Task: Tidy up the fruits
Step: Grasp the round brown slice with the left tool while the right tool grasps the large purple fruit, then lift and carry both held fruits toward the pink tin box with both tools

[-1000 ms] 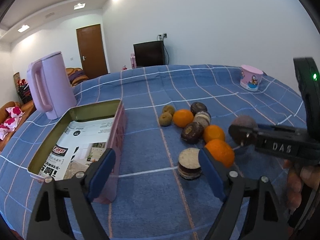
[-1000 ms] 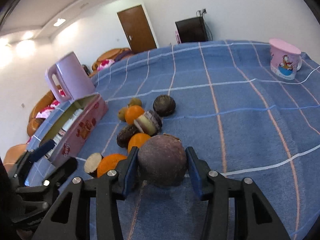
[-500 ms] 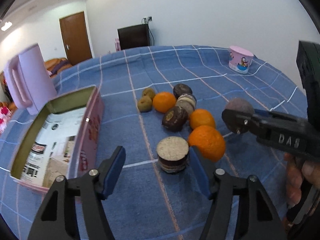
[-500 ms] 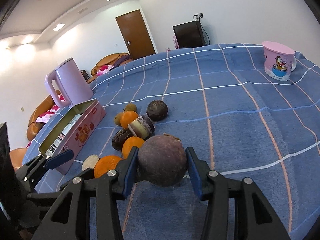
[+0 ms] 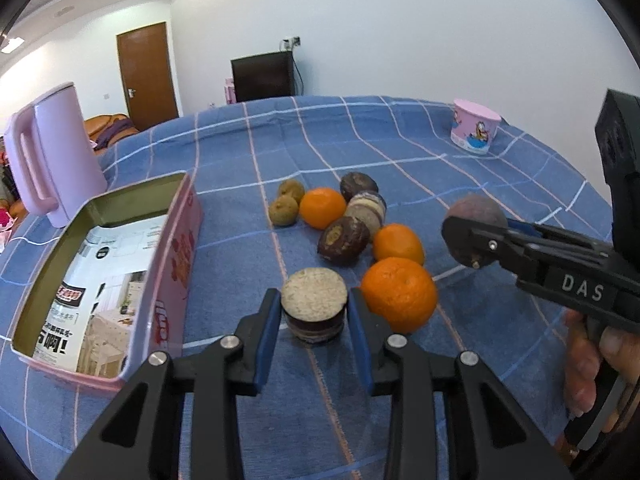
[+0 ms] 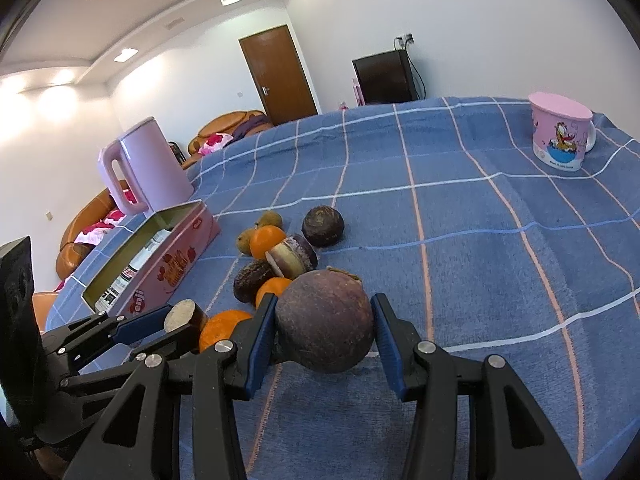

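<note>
Fruits lie mid-counter; left gripper (image 5: 313, 316) jaws, just closing, clamp a halved fruit (image 5: 314, 307); right gripper (image 6: 325, 334) jaws clamp a mangosteen (image 6: 325, 328).

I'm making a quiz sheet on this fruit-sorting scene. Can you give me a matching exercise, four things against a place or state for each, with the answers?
Things:
1. round dark purple fruit
2. flat-topped cut dark fruit
3. pink rectangular tin
4. pink cartoon mug

Places or states:
A. open, printed paper inside
B. between the left gripper pads, which have just been closing
C. alone on the far right of the blue checked cloth
D. clamped in the right gripper

Pairs: 1-D, 2-B, 3-A, 4-C
</note>
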A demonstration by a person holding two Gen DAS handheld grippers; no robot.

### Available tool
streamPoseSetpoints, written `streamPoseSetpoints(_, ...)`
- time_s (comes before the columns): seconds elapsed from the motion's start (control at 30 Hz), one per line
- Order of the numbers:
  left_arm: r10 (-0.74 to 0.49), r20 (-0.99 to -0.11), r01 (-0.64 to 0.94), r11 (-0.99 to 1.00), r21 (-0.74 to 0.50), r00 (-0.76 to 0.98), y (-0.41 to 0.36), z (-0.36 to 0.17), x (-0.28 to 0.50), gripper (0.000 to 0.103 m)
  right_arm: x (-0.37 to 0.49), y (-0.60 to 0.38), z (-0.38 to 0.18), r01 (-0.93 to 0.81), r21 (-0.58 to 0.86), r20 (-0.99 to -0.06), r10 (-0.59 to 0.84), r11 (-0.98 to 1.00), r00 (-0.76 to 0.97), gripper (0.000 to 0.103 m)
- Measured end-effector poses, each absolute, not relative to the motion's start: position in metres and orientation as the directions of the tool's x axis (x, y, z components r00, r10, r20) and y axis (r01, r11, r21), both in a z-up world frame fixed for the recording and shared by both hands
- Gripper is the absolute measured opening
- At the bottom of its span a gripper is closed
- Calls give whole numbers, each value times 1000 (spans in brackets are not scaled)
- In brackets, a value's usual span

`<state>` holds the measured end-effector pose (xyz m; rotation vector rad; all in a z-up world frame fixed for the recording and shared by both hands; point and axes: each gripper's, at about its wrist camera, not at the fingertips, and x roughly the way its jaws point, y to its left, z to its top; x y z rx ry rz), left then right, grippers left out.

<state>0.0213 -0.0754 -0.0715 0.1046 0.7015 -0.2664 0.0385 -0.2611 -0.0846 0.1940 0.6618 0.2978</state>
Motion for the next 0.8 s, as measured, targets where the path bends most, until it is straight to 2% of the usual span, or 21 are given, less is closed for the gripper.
streamPoseSetpoints(0.8, -168, -526, 207, 978, 15, 834, -63, -59, 7, 36, 23, -259, -75, -264, 258, -483, 360, 930, 798, 49)
